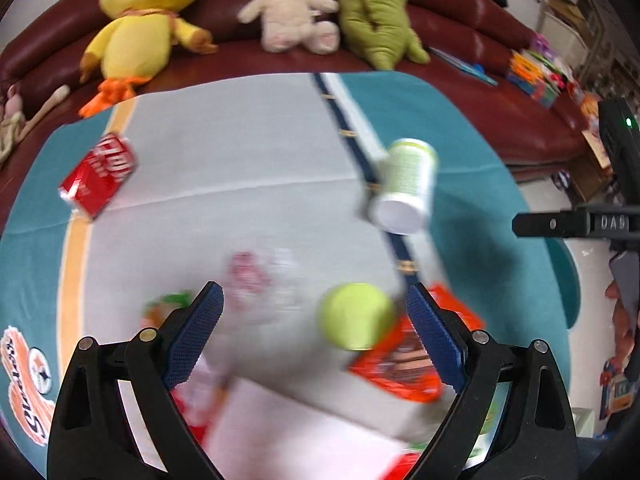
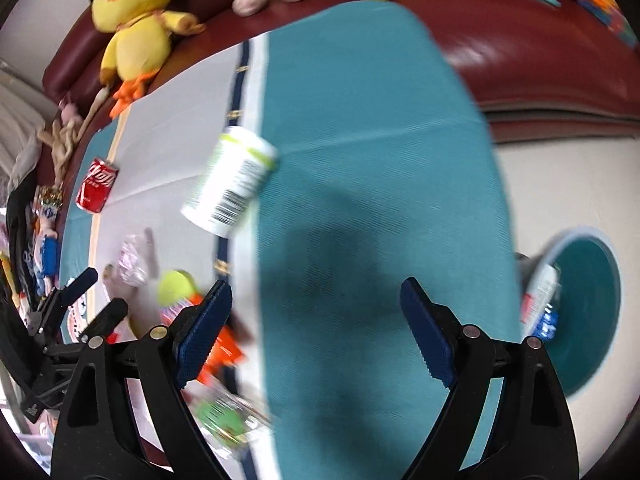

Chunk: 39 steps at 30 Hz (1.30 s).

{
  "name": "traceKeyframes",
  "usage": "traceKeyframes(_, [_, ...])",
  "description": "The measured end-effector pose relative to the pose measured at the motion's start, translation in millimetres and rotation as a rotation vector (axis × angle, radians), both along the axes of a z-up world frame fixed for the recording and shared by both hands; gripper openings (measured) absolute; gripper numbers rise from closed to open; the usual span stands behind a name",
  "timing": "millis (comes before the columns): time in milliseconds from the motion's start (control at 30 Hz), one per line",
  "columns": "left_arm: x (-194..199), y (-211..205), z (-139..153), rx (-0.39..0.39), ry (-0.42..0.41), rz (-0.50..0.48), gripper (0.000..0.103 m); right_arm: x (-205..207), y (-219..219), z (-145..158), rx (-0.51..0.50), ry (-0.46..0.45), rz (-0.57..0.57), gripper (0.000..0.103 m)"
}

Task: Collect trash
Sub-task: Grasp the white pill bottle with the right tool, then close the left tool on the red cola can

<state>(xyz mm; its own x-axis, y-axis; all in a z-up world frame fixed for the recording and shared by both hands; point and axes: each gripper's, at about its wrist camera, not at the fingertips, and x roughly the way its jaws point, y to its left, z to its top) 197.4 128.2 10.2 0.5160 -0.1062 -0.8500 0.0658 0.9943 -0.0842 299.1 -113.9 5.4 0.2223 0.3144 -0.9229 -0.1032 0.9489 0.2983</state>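
Trash lies on a teal and grey cloth (image 1: 248, 152). A red cola can (image 1: 98, 174) lies at the far left; it also shows in the right wrist view (image 2: 96, 190). A white and green can (image 1: 406, 184) lies on its side right of centre, also in the right wrist view (image 2: 232, 184). A yellow-green ball (image 1: 356, 316), a crumpled pink wrapper (image 1: 256, 280) and an orange packet (image 1: 400, 364) lie between my left gripper's (image 1: 316, 332) open, empty fingers. My right gripper (image 2: 316, 332) is open and empty over bare teal cloth (image 2: 360, 200).
A teal bin (image 2: 588, 312) with trash inside stands on the floor at right. A dark red sofa (image 1: 500, 120) behind the cloth holds a yellow duck plush (image 1: 140, 28), a white plush (image 1: 288, 16) and a green plush (image 1: 376, 16). Toys and books sit at the sofa's right end.
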Motion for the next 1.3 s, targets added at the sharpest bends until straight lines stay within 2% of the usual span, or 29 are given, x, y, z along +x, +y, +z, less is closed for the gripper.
traceKeyframes(233, [13,60,-8,0.015,-0.003,0.062,0.093,48,58,-19,-0.013,0.050,0.023,0.082])
traceKeyframes(467, [30,97,-12,0.034,-0.008,0.087,0.093,70,84,-39,-0.014,0.073,0.024,0.081])
traceKeyframes(500, [33,104,-11,0.041,-0.010,0.088,0.093,71,87,-41,-0.015,0.073,0.028,0.070])
traceKeyframes(533, [35,109,-10,0.048,-0.012,0.089,0.093,73,93,-44,-0.016,0.076,0.041,0.064])
traceKeyframes(600, [40,120,-5,0.064,-0.025,0.093,0.093,73,106,-43,-0.034,0.058,0.079,0.056])
traceKeyframes(800, [66,165,10,0.135,-0.070,0.128,0.093,77,166,-28,-0.061,0.009,0.245,0.052])
traceKeyframes(1033, [110,202,-4,0.147,-0.021,0.135,0.093,83,198,-26,-0.057,0.011,0.342,0.052])
traceKeyframes(1200, [132,208,-32,0.146,0.038,0.124,0.092,81,197,-26,-0.051,0.009,0.379,0.052])
traceKeyframes(1267, [137,210,-41,0.141,0.053,0.126,0.085,80,192,-26,-0.044,0.008,0.381,0.052])
traceKeyframes(1300, [139,210,-46,0.133,0.064,0.127,0.073,81,190,-27,-0.040,0.008,0.378,0.052])
